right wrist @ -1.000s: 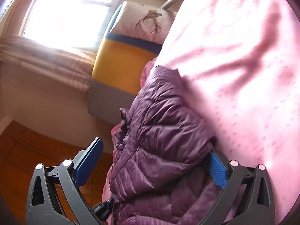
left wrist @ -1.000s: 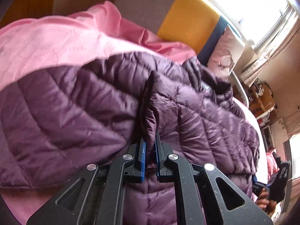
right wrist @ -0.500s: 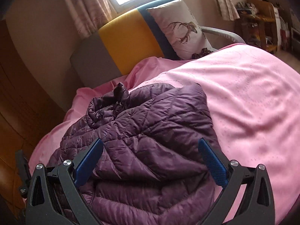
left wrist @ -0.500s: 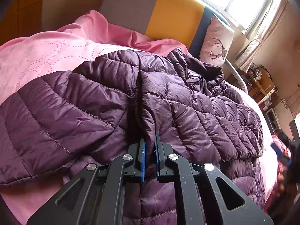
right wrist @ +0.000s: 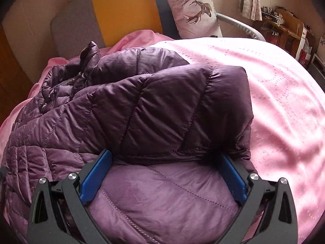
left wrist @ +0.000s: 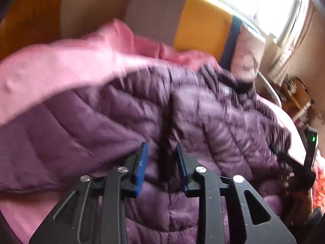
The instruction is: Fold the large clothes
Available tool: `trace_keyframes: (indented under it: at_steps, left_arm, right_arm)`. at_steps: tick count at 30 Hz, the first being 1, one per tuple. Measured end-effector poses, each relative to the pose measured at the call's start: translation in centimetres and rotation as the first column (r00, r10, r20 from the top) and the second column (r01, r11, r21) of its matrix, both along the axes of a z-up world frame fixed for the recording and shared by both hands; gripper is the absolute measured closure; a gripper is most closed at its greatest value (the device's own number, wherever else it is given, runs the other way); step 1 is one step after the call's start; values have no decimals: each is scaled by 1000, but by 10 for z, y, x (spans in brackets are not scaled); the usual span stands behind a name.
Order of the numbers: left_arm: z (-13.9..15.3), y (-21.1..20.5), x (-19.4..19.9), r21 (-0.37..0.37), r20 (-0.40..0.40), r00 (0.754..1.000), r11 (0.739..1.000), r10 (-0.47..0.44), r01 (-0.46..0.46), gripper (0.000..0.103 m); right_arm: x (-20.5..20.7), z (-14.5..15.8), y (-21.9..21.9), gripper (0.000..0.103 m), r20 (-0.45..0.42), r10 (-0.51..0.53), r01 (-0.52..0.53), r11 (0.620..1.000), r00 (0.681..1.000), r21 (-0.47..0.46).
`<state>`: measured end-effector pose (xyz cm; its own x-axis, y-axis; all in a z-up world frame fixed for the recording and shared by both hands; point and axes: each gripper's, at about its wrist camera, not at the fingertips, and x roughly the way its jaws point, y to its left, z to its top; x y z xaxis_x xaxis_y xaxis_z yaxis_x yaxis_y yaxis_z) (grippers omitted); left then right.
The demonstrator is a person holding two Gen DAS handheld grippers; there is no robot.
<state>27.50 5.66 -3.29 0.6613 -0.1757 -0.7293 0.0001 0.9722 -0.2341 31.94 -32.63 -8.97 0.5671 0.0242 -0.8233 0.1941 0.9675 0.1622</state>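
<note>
The purple quilted jacket [right wrist: 130, 111] is spread on the pink bedspread [right wrist: 284, 101], one padded panel folded over its middle. The left claw [left wrist: 161, 162] has just been opening; a fold of the jacket is seen between its parted pads. The right claw [right wrist: 162, 174] is held wide apart over the jacket.
</note>
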Motion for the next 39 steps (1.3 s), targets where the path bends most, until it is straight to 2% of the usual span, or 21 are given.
trace_keyframes:
  at_steps: [2,4,7,9,11,15,20,24,26,28,29,30,34,39]
  left_arm:
    - [15,-3,1,-17,52,998,1000,-24,25,71]
    - [22,-15,11,-25,63,995,997,-73,75,70]
    - [17,-36,33,-28,51,988,988,-149,150,70]
    - [4,-43,44,-15,14,987,987,-162,162,70]
    - [-16,-44,61,-9,-54,989,990,-141,140,70]
    - [-38,-36,67,-41,-82,990,993,-118,115,79]
    - [-46,-37,63,-34,-68,990,992,-120,118,79]
    - [-36,-34,58,-30,-93,989,993,-116,113,79]
    - [-26,-24,46,-72,-92,991,993,-99,92,77]
    - [-14,-7,26,-109,-74,995,992,-67,59,61]
    - [-9,6,12,-123,-56,998,992,-26,19,45]
    - [-5,23,-5,-154,-39,999,988,20,-25,39]
    - [-11,81,-50,-237,-82,987,959,140,-155,39]
    - [-22,161,-103,-276,-133,932,891,336,-360,39]
  right_arm:
    - [0,-1,1,2,2,0,0,1000,1000,-11]
    - [0,0,3,2,2,2,-2,1000,1000,-22]
    - [-1,0,6,2,2,3,-3,1000,1000,-30]
    - [0,-1,6,2,4,4,-4,1000,1000,-28]
    - [0,-1,6,2,7,6,-6,1000,1000,-27]
    - [0,-3,7,2,14,8,-8,1000,1000,-27]
    - [2,-5,9,2,8,11,-10,999,1000,-45]
    - [2,-5,10,2,7,11,-11,999,1000,-50]
    - [1,-6,10,2,9,10,-10,999,1000,-46]
    - [1,-6,10,2,9,9,-9,999,1000,-48]
    - [1,-5,10,2,9,9,-9,999,1000,-50]
    - [1,-5,10,2,9,9,-8,999,1000,-52]
    - [1,-4,11,2,0,8,-8,998,1000,-66]
    - [-5,14,17,2,-12,12,-14,994,1000,-111]
